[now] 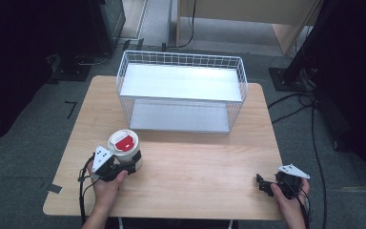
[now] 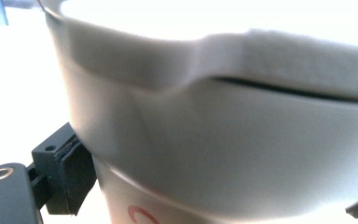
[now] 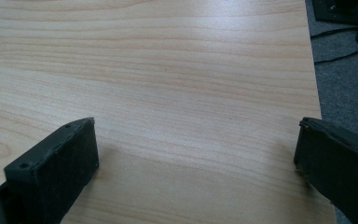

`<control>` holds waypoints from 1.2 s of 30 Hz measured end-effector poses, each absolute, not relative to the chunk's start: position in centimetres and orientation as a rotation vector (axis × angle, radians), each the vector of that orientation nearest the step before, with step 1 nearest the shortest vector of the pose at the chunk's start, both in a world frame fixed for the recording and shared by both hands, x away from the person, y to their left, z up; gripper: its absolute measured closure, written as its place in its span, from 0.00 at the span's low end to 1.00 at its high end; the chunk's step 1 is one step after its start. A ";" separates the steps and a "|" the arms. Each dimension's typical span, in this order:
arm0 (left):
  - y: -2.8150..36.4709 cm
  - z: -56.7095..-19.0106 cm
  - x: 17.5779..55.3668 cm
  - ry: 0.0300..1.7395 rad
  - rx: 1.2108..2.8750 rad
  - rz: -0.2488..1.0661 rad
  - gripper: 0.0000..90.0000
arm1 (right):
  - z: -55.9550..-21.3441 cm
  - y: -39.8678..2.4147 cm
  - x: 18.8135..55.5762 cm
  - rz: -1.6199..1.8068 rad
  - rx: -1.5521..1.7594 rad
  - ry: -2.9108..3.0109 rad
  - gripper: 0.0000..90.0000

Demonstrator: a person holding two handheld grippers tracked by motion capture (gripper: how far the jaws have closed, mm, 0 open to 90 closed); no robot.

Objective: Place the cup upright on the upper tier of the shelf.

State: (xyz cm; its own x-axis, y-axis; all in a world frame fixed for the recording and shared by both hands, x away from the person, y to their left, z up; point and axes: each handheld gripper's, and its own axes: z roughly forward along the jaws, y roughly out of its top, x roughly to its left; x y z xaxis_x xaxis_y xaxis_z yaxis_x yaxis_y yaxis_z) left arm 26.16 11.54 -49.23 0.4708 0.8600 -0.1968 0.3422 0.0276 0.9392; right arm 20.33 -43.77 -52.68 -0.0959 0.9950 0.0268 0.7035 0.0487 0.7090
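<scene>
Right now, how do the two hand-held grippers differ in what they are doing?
The left gripper is clamped on a white cup; the right gripper holds nothing, its jaws wide apart. The left sits mid-table, the right near the table's right edge. Both are black, each held in one hand.

The high view is evenly lit from above on the table [image 1: 186,162], while the room's left and right edges fall to near black. The rack [image 1: 181,90] has shelves that glare pale white. The left gripper view is badly overexposed: the background burns out to white and the cup [image 2: 223,140], very close, is soft and out of focus. The right gripper view is sharper, with a soft sheen on the wood and faint shadows by the jaws.
</scene>
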 end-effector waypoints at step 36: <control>7.4 -37.9 28.4 0.858 1.433 0.649 0.09 | -52.7 -43.8 20.3 0.797 1.701 1.854 0.00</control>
State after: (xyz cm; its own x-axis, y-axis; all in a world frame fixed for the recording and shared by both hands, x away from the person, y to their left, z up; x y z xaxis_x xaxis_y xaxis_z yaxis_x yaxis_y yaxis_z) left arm 28.43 7.42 -37.90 0.5607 0.8201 -0.1144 0.1135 0.0607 0.9917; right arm 20.32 -43.78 -52.69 -0.0969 0.9949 0.0273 0.7040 0.0491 0.7085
